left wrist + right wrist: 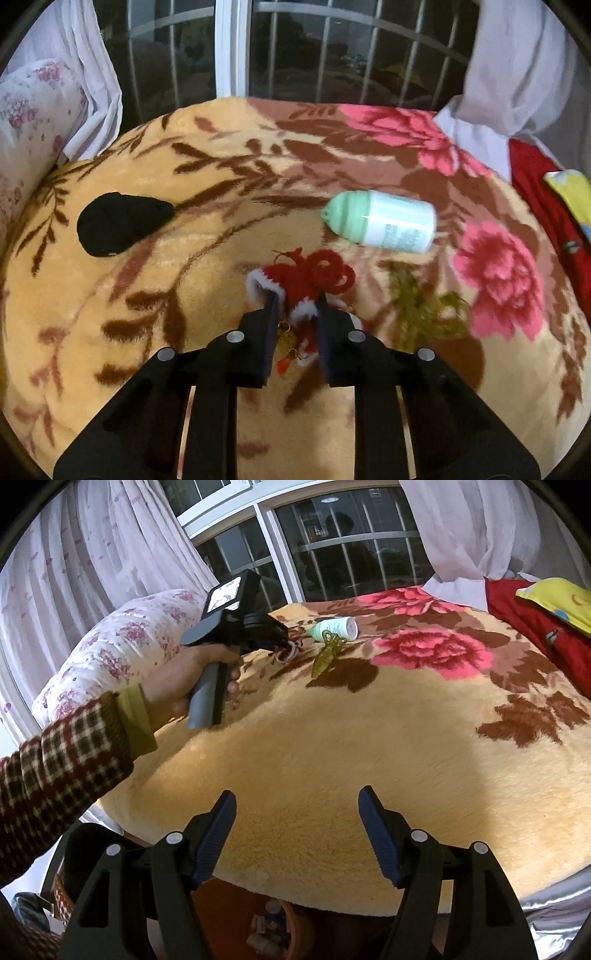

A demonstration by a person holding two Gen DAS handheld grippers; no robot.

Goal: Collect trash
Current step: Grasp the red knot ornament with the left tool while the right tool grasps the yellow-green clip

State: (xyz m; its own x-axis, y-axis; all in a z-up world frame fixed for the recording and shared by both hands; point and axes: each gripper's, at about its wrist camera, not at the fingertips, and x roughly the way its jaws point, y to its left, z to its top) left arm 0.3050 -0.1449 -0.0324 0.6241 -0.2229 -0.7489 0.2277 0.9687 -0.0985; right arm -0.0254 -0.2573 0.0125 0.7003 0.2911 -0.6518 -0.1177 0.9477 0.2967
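Left wrist view showed my left gripper [295, 299] clamped on the red knitted ornament [306, 280] lying on the blanket [147, 280]. My right gripper [297, 805] hung apart, empty. I feared the fluffy trim could slip out when lifting.

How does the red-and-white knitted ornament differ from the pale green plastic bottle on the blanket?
The red-and-white knitted ornament is soft yarn with white fluffy trim; the pale green plastic bottle is smooth and rigid. The ornament is pinched between the left gripper's fingers; the bottle lies free on its side, untouched. The ornament looks smaller and flatter than the rounded bottle. Both rest on the floral fleece blanket.
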